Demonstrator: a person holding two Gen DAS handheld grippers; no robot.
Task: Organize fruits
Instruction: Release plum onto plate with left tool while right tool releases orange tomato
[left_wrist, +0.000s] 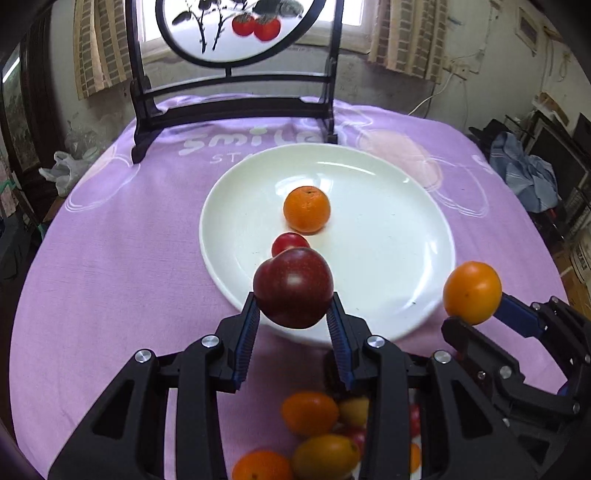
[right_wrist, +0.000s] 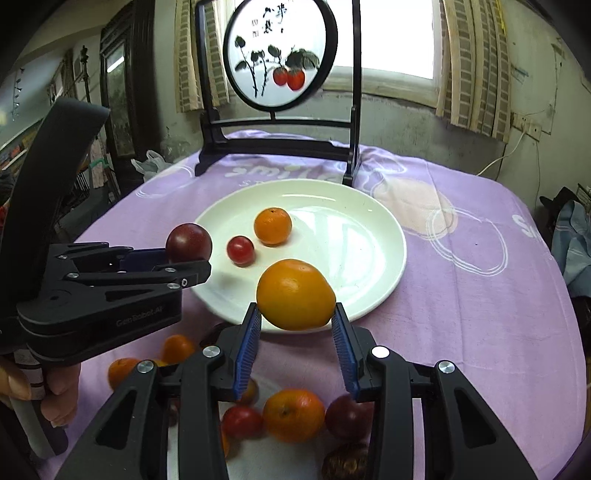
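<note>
My left gripper (left_wrist: 293, 308) is shut on a dark red plum (left_wrist: 293, 287) and holds it above the near rim of the white plate (left_wrist: 388, 251). My right gripper (right_wrist: 295, 314) is shut on an orange (right_wrist: 295, 294), also held over the plate's near edge (right_wrist: 362, 258). On the plate lie a small orange (left_wrist: 306, 209) (right_wrist: 273, 226) and a cherry tomato (left_wrist: 290, 242) (right_wrist: 240, 250). The left gripper with the plum (right_wrist: 188, 242) shows at the left of the right wrist view. The right gripper's orange (left_wrist: 472, 292) shows at the right of the left wrist view.
A heap of loose fruit (right_wrist: 293, 415), oranges, tomatoes and plums, lies on the purple tablecloth (right_wrist: 461, 295) below both grippers (left_wrist: 310, 413). A black wooden stand with a round painted screen (right_wrist: 280, 55) stands behind the plate. Room clutter surrounds the table.
</note>
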